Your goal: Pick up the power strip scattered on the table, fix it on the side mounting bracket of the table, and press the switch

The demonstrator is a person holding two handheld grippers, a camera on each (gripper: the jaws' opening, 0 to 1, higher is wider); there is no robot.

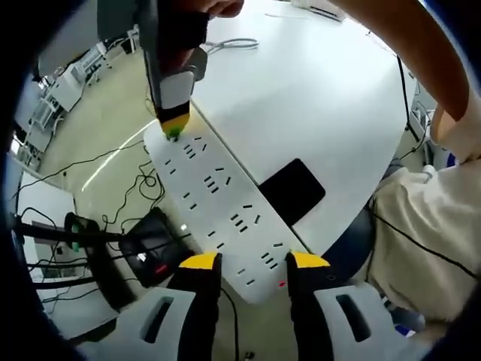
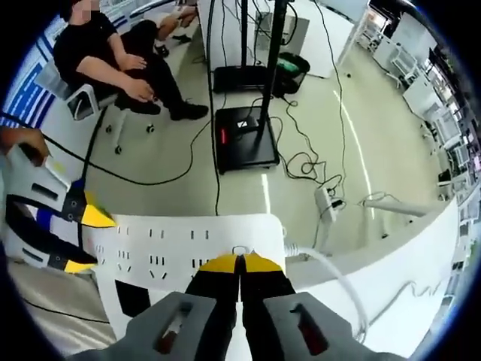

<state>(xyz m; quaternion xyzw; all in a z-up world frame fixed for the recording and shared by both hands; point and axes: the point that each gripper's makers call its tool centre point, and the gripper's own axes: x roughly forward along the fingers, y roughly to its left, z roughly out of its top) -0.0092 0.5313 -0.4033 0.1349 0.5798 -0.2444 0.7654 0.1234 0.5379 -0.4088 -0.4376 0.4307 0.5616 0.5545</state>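
Note:
A long white power strip (image 1: 218, 203) lies along the edge of the white table (image 1: 323, 90), partly overhanging it. My left gripper (image 1: 253, 262) is shut on its near end, one yellow-tipped jaw on each long side. My right gripper (image 1: 173, 129) comes down from above, and its tip touches the strip's far end. In the right gripper view, that gripper (image 2: 240, 263) has its jaws pressed together on the power strip (image 2: 180, 248), right by a small rounded outline at the cable end. The left gripper (image 2: 83, 241) holds the other end. A black rectangle (image 1: 293, 189) lies on the table beside the strip.
The strip's white cable (image 2: 331, 267) runs off over the table (image 2: 413, 248). Below are black boxes on stands (image 2: 244, 139) and loose floor cables (image 2: 308, 162). A person sits on a chair (image 2: 113, 60). Another cable (image 1: 233, 45) lies on the table.

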